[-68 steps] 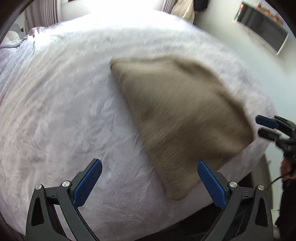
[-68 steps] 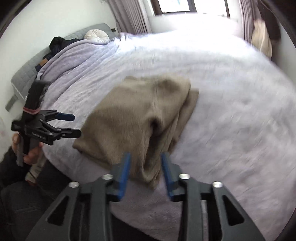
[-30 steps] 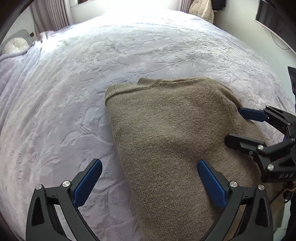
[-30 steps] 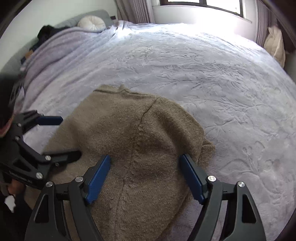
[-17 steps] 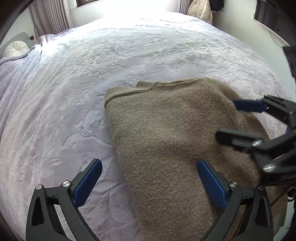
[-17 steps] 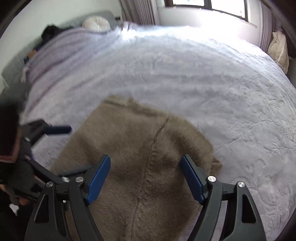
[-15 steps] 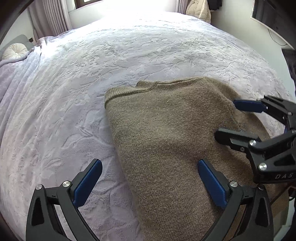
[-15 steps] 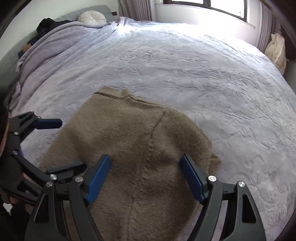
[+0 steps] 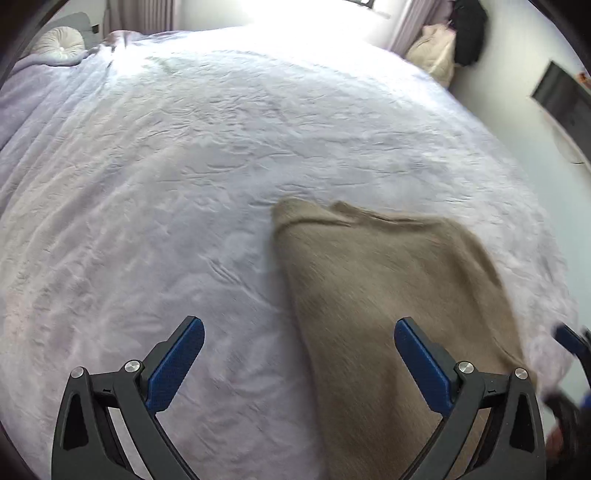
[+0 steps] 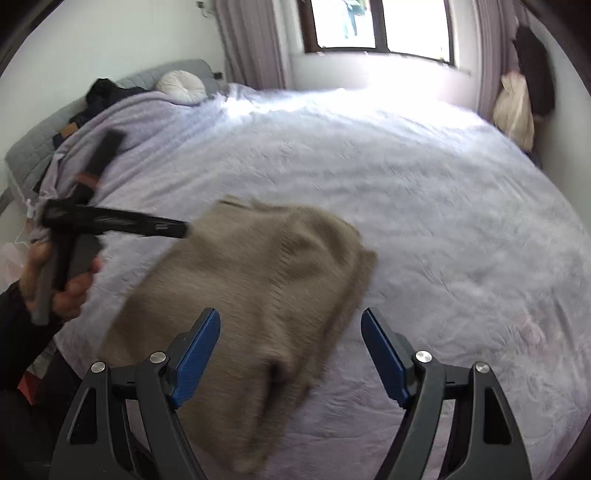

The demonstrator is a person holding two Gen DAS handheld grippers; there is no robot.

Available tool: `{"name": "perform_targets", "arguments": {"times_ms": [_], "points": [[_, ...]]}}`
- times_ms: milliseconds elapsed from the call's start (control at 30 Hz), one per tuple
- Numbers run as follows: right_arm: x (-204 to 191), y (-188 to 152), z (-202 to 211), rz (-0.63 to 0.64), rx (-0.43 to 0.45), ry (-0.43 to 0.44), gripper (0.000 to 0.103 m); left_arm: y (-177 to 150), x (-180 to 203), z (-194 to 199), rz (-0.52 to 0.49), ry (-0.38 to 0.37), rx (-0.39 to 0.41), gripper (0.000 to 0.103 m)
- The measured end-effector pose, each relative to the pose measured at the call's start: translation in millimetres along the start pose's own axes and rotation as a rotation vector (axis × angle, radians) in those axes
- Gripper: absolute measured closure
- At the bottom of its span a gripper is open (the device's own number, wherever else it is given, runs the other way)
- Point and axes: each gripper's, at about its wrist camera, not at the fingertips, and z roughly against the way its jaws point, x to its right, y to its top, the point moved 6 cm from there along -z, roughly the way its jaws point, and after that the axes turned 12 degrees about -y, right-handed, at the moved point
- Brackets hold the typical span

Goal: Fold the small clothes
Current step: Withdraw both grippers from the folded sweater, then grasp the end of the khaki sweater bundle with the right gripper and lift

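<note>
A folded tan knitted sweater (image 9: 391, 295) lies flat on the pale lilac bedspread (image 9: 166, 184) near the bed's front edge. In the right wrist view the sweater (image 10: 258, 288) is blurred by motion. My left gripper (image 9: 299, 358) hovers open above the sweater's left edge, with nothing between its blue pads. My right gripper (image 10: 290, 347) is open too, raised over the sweater's near right part and apart from it. In the right wrist view a hand holds the left gripper (image 10: 147, 227) at the sweater's left side. At the right edge of the left wrist view, a blurred bit of the right gripper (image 9: 570, 343) shows.
A round white cushion (image 10: 181, 86) and dark clothes (image 10: 107, 92) lie by the grey headboard at the far left. A window (image 10: 380, 26) with curtains is behind the bed. A cream bag (image 10: 513, 110) and a dark garment hang by the right wall.
Both grippers have pulled back and up from the sweater. The right gripper has left the middle of the left wrist view. The sweater lies where it was, released.
</note>
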Motion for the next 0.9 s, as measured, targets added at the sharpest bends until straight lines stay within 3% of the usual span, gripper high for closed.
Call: {"name": "perform_targets", "arguments": {"times_ms": [100, 200, 267, 367, 467, 533, 600, 667, 733, 800, 900], "points": [[-44.5, 5.8, 3.3, 0.062, 0.03, 0.07, 0.021, 14.3, -12.9, -31.6, -0.012, 0.112, -0.065, 0.0], [-82.8, -10.0, -15.3, 0.141, -0.022, 0.113, 0.021, 21.9, -27.8, -55.0, 0.024, 0.131, -0.093, 0.0], [-93.9, -34.2, -36.0, 0.167, -0.098, 0.099, 0.022, 22.5, -33.5, -59.5, 0.049, 0.11, -0.104, 0.0], [-93.5, -61.0, -33.6, 0.208, -0.042, 0.037, 0.022, 23.6, -36.7, -53.1, 0.051, 0.088, -0.093, 0.0], [-85.6, -76.9, -18.1, 0.216, -0.071, 0.028, 0.022, 20.3, -41.5, -25.2, 0.084, 0.069, -0.031, 0.0], [-81.3, -74.9, -1.1, 0.19, -0.07, 0.043, 0.021, 8.2, -36.4, -7.4, 0.101, -0.005, 0.002, 0.0], [-81.0, -63.2, 12.7, 0.163, -0.041, 0.086, 0.021, -12.5, -19.8, 4.5, 0.055, -0.057, -0.003, 0.0], [-86.0, -47.6, 16.7, 0.17, 0.001, 0.096, 0.021, -27.8, -1.5, 9.8, -0.025, -0.062, -0.005, 0.0], [-89.7, -37.3, 8.2, 0.191, 0.019, 0.047, 0.021, -42.2, 9.2, 14.4, -0.088, -0.025, 0.002, 0.0], [-91.0, -32.7, -6.9, 0.182, -0.009, 0.003, 0.021, -53.5, 10.5, 16.4, -0.108, 0.019, 0.016, 0.0], [-84.9, -48.8, -32.7, 0.124, -0.145, 0.039, 0.022, -72.1, 0.7, 25.3, -0.039, -0.058, -0.003, 0.0]]}}
